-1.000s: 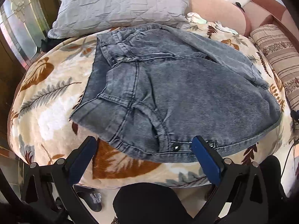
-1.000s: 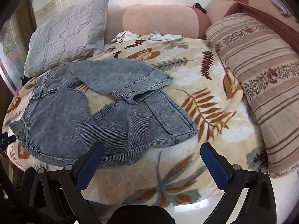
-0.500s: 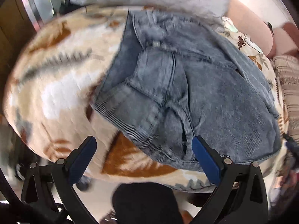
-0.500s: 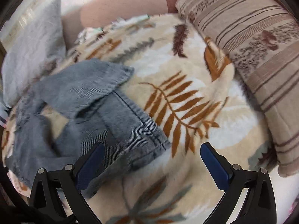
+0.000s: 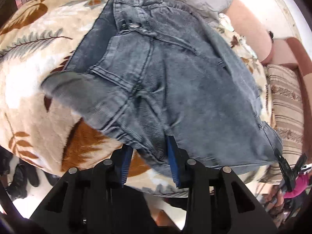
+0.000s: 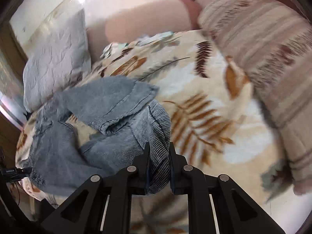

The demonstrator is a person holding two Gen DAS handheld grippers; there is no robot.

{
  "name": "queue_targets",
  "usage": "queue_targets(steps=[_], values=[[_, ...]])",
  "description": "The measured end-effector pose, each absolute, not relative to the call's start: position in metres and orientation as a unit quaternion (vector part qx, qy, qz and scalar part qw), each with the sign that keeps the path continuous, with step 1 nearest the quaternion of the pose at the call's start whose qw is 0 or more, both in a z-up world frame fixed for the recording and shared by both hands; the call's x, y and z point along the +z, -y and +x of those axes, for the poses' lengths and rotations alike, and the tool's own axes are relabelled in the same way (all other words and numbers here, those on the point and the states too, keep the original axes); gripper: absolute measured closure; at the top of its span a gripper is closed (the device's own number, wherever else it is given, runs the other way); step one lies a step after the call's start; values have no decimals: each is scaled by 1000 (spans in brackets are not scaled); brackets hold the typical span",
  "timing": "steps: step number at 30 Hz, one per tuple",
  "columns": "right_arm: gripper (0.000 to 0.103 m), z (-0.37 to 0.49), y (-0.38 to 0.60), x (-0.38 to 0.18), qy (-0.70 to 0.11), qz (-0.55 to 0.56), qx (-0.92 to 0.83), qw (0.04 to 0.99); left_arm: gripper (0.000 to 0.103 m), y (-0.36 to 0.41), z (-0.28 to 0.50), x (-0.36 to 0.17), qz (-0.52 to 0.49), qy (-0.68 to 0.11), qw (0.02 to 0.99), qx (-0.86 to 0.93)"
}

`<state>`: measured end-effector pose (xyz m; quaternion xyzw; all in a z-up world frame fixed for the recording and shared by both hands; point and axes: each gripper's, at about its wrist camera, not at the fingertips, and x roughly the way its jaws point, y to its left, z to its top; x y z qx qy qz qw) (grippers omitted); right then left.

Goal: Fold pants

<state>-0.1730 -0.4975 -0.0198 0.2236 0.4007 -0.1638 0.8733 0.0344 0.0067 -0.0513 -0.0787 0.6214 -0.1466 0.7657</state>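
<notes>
Leaf-print blanket (image 5: 35, 62) covering bed, showing cream, rust and grey fronds. Grey quilted pillow (image 6: 56, 58) leaning at far left end. Striped brown cushion (image 6: 263, 48) lying along right side. Pink padded headboard (image 6: 144, 19) running behind. Small pale cloths (image 6: 156, 38) sitting near headboard.

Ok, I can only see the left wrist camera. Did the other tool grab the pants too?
Observer: Yes. The right tool has just been closing its jaws and is shut on a bunched leg end of the pants.
Operator: Where's the other leg?
Observer: Folded back across the pants, its hem lying loose, not in the tool.
Operator: Is anything in the way on that side?
Observer: It looks like just bare leaf blanket up to the striped cushion.
</notes>
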Motion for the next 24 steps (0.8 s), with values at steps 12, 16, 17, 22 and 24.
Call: queue_targets(steps=[12, 16, 17, 22, 24], values=[[30, -208, 538, -31, -403, 264, -209, 851, 31, -33, 33, -22, -33, -566, 806, -172], [32, -144, 538, -44, -435, 243, -180, 848, 31, -9, 72, -41, -37, -596, 788, -149], [32, -120, 533, -55, -452, 231, -182, 842, 31, -2, 79, -49, -34, -604, 783, -141], [91, -87, 516, -67, -480, 167, -170, 844, 31, 13, 80, -53, -17, -607, 783, -137], [91, -89, 514, -46, -449, 143, -175, 865, 31, 15, 84, -53, -14, -601, 789, -130]])
